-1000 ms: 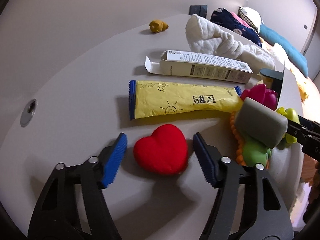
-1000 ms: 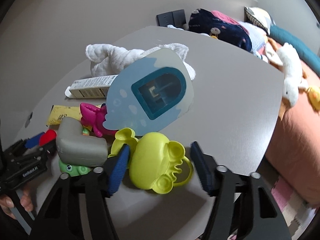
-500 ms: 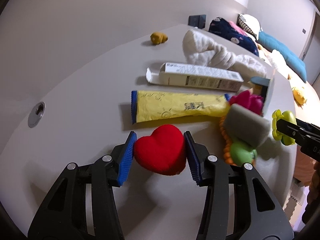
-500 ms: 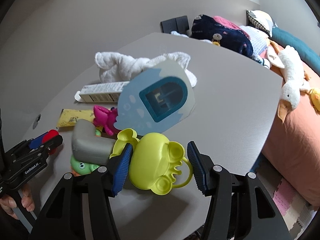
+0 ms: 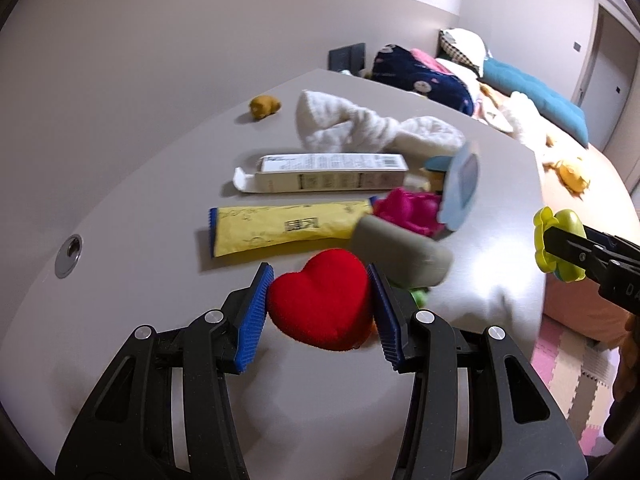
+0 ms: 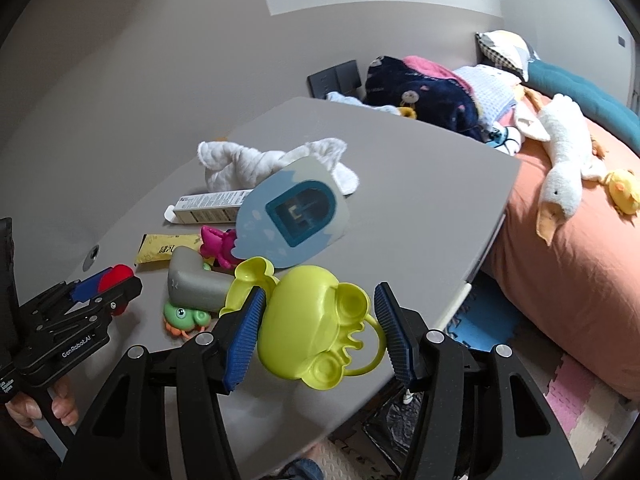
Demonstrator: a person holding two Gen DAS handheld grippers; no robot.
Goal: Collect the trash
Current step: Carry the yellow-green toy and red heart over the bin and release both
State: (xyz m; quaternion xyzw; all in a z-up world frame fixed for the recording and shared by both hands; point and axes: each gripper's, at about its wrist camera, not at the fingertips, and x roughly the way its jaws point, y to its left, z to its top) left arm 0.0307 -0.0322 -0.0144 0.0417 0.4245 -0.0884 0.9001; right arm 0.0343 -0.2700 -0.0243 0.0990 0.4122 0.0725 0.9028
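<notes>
our left gripper [image 5: 320, 304] is clamped on the red heart [image 5: 320, 304], lifted clear of the grey table [image 5: 132, 208]; the yellow tube [image 5: 280, 228] lies at twelve o'clock from it. our right gripper [image 6: 318, 330] grasps the lime frog toy [image 6: 316, 324], raised near the table's edge.

hidden: green crab toy [image 6: 185, 317] mostly under grey block [image 6: 196, 282] | blurred: box [image 5: 326, 172] print unreadable | cut off: yellow tube [image 6: 160, 249] partly covered

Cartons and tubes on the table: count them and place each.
2. The white carton lies in front of the white towel; the yellow tube lies between that carton and the red heart. The toy pile may hide others.
</notes>
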